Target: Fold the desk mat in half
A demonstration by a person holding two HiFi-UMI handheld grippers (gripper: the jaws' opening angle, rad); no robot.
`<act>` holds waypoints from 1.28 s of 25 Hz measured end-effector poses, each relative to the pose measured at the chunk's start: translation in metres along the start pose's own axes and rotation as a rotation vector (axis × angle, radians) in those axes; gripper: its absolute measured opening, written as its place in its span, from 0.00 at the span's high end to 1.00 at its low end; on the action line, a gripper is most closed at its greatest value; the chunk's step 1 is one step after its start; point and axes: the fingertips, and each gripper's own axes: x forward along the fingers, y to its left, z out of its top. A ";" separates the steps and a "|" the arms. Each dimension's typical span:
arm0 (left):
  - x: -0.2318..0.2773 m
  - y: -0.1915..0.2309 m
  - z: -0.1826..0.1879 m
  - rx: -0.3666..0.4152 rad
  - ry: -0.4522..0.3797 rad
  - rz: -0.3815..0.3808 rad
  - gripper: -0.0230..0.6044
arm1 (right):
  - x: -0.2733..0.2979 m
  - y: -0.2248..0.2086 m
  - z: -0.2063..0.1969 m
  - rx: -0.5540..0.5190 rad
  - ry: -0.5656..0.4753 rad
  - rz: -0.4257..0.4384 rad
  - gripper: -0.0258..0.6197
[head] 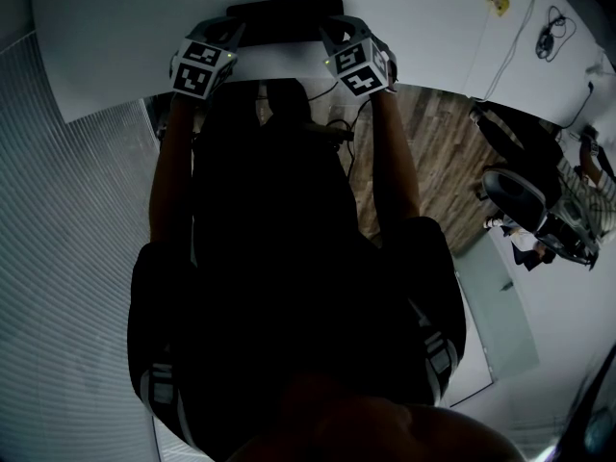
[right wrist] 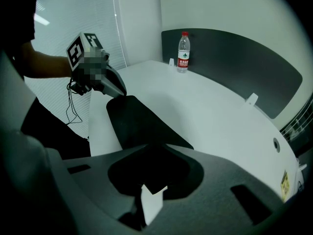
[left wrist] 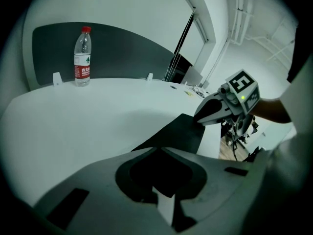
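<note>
Near the front edge of the white curved desk (head: 115,37), the thin black desk mat (head: 284,10) is clamped at two corners by left gripper (head: 238,29) and right gripper (head: 325,29); folding is judged barely begun.

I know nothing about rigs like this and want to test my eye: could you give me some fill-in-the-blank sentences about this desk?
1. The desk mat is ____ in colour.
2. The water bottle has a ____ cap.
3. The water bottle stands ____ on the white desk.
4. The left gripper and the right gripper are each shut on the ____.
Missing words: black; red; upright; desk mat.
</note>
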 end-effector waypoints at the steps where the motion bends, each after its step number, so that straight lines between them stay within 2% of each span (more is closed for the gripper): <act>1: -0.001 0.001 0.001 -0.001 -0.005 0.003 0.94 | 0.000 0.001 0.000 -0.001 0.001 0.001 0.91; 13: -0.013 -0.004 0.001 -0.001 -0.042 0.008 0.94 | 0.013 0.001 -0.012 -0.005 0.035 -0.004 0.91; 20: -0.007 -0.013 -0.006 0.004 -0.019 -0.017 0.94 | 0.016 -0.011 -0.015 0.004 0.045 -0.020 0.91; 27: 0.002 -0.032 -0.016 0.040 0.019 -0.073 0.94 | 0.017 -0.011 -0.016 -0.004 0.053 -0.020 0.91; 32: 0.013 -0.027 -0.021 0.026 0.038 -0.059 0.94 | 0.018 -0.012 -0.017 0.003 0.052 -0.020 0.91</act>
